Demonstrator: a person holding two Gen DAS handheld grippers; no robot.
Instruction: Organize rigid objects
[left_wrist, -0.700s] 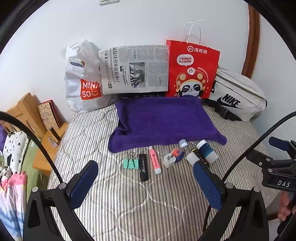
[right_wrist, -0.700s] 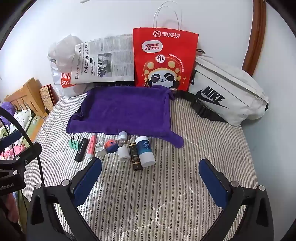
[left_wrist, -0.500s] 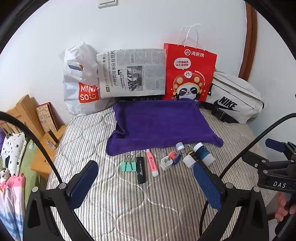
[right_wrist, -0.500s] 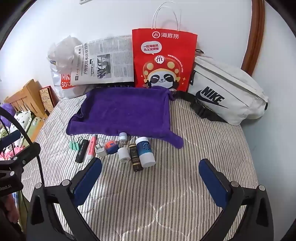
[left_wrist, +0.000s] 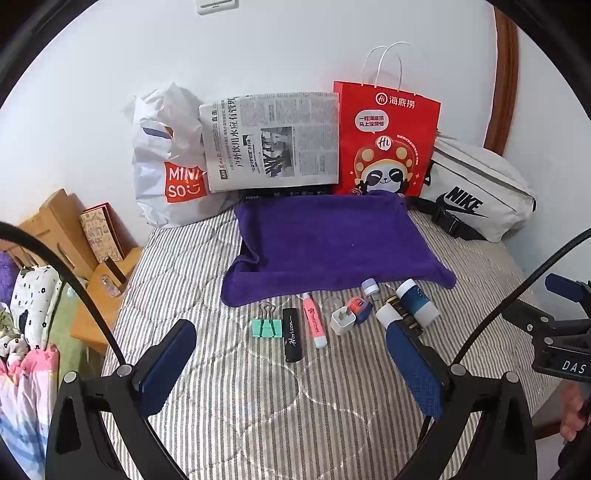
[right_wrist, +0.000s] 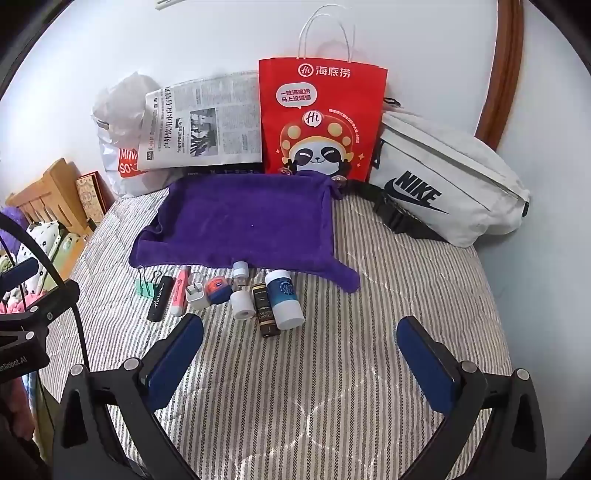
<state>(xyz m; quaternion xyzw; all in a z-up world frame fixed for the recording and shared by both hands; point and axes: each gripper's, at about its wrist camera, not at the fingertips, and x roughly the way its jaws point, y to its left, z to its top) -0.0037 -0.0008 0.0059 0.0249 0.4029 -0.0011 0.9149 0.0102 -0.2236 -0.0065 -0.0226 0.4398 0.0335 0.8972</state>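
Row of small rigid items on striped bedspread just in front of purple towel, w/ left gripper & right gripper both fully open, empty, hovering near; items prob. light, hard, round ones may roll, so grip across mid-body.

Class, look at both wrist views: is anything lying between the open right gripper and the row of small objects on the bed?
Nothing visible does. Only bare striped bedcover lies between the right gripper and the nearest items, the white-and-blue bottle and the dark tube. Its fingers stand wide apart and hold nothing.
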